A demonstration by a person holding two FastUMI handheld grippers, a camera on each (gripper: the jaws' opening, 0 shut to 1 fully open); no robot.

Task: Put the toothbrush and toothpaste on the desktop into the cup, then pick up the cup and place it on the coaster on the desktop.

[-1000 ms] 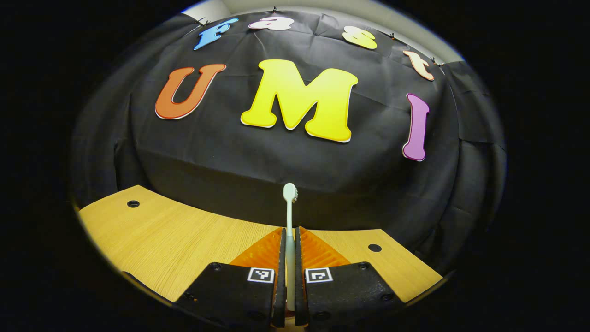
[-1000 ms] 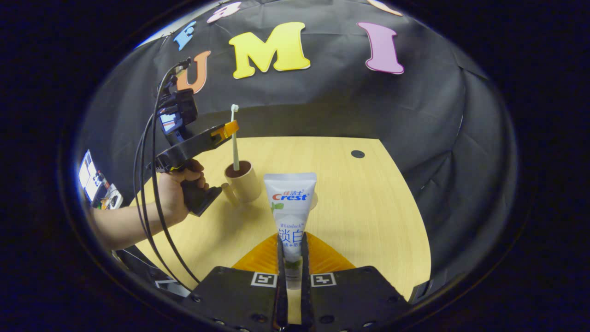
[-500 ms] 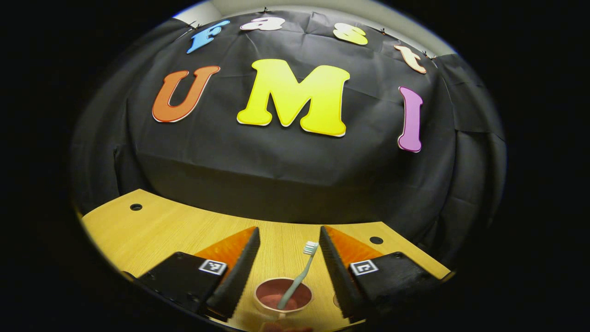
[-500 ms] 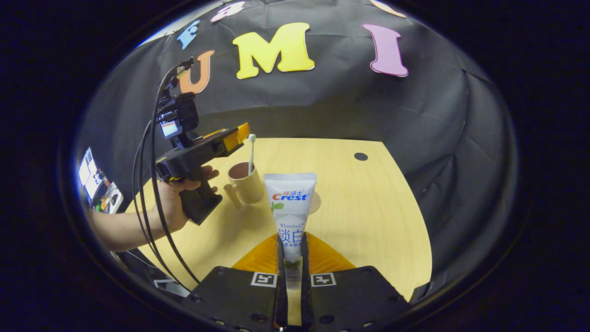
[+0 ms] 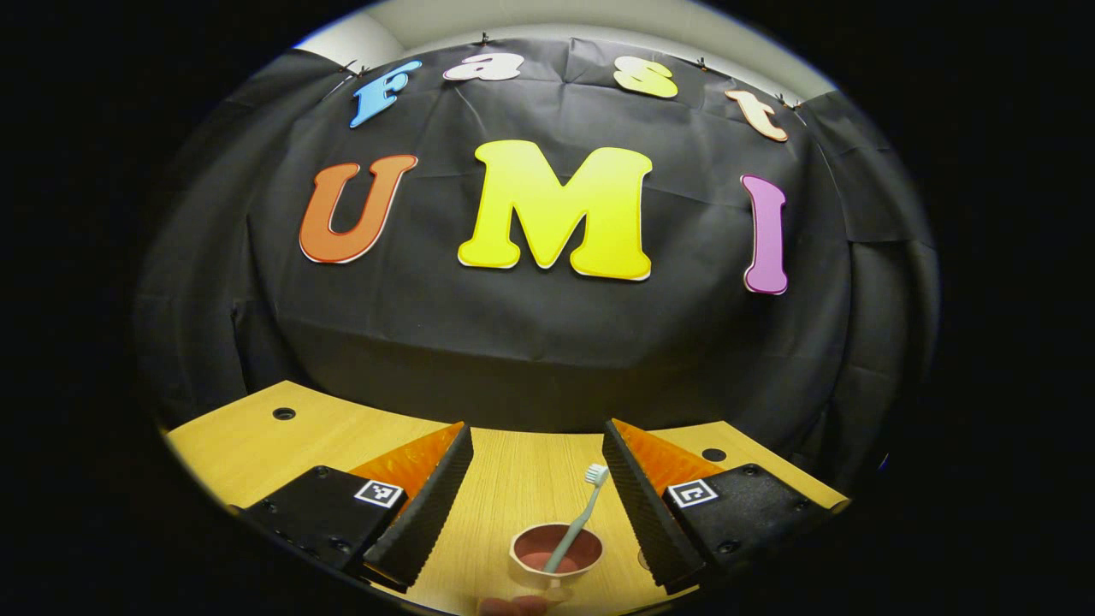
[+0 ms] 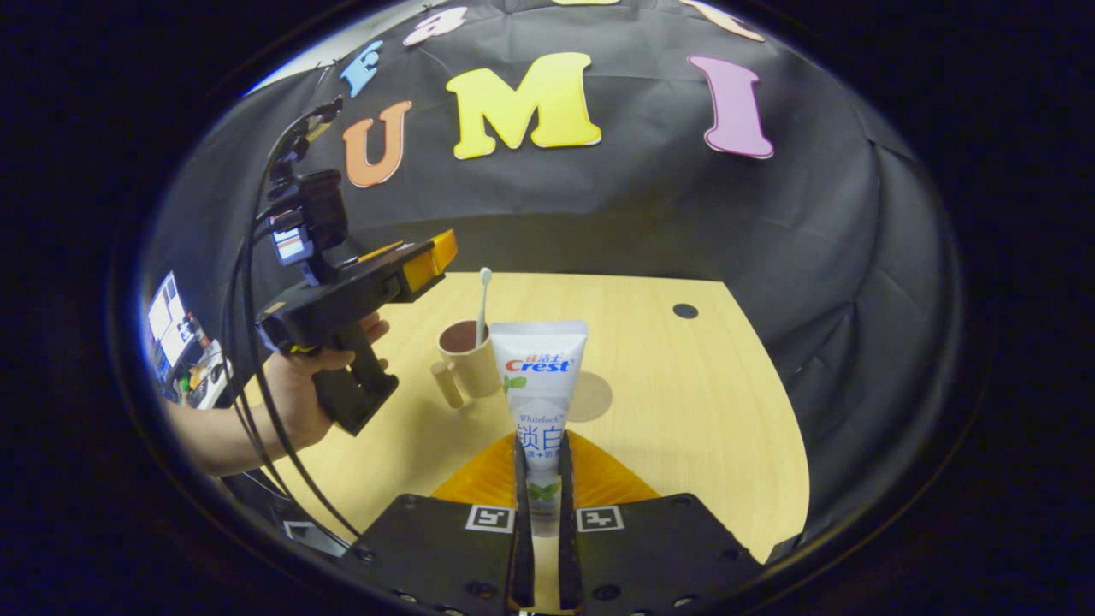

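The pale toothbrush [image 5: 582, 512] leans inside the tan cup [image 5: 556, 558], bristles up. My left gripper [image 5: 537, 492] is open above the cup, a finger on each side and not touching the brush. In the right gripper view the same cup [image 6: 468, 368] with the toothbrush [image 6: 482, 301] stands on the wooden desktop [image 6: 684, 393], and the left gripper [image 6: 428, 261] hangs above and left of it in a person's hand [image 6: 299, 393]. My right gripper [image 6: 541, 479] is shut on the white toothpaste tube [image 6: 539, 389], held upright in front of the cup. The round coaster [image 6: 592, 396] lies just right of the cup.
The desktop [image 5: 282, 445] has small cable holes at its far corners [image 5: 283, 413] [image 5: 713, 454] [image 6: 684, 310]. Black cloth walls close the booth behind and to the right. Cables [image 6: 265, 368] trail from the left gripper down past the desk's left edge.
My left gripper let go of the toothbrush, which dropped into the cup, then opened wide and drew back and up. The right gripper keeps holding the tube, almost still.
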